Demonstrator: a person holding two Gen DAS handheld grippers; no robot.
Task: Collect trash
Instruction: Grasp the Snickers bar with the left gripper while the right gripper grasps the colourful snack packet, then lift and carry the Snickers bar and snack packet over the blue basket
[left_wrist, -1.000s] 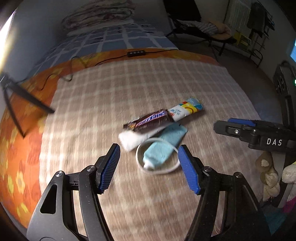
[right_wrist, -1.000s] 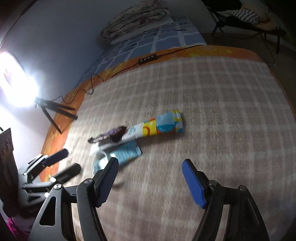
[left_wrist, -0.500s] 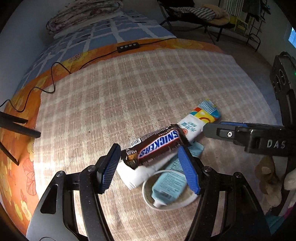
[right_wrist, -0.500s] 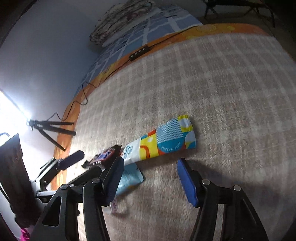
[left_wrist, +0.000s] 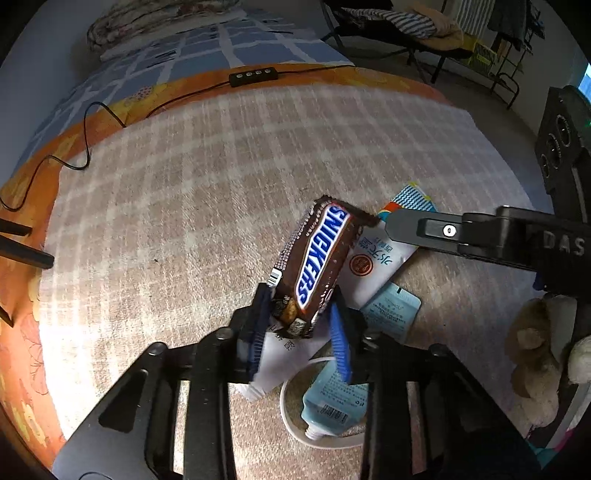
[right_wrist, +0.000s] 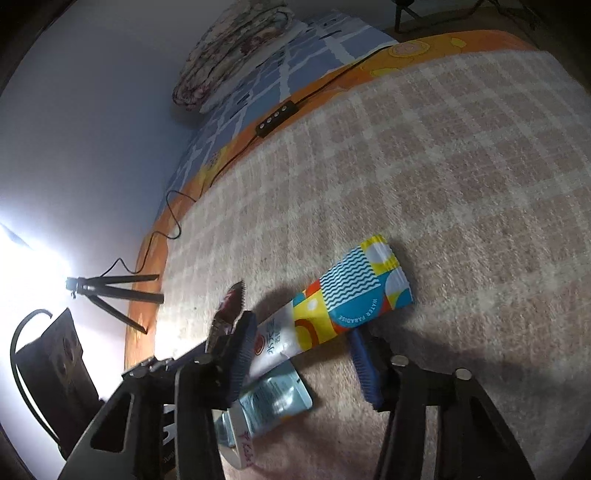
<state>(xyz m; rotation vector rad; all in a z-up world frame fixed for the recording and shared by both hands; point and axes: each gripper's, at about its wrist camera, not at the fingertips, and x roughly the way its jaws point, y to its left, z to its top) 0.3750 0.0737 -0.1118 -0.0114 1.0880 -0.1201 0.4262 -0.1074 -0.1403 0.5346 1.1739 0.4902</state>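
Left gripper (left_wrist: 300, 325): clamped the Snickers wrapper (left_wrist: 317, 262) by one end; it could slip out
Right gripper (right_wrist: 301, 360): jaws apart, straddling the colourful tube (right_wrist: 332, 314)

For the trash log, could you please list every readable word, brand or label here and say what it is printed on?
"SNICKERS": on the brown candy wrapper clamped in the left gripper.
"WATER PARADISE": on the colourful tube between the right gripper's open fingers.
"DAS": on the right gripper's body.
Chinese characters on the tube's white part and the fine print on the light-blue sachet: too small to read.
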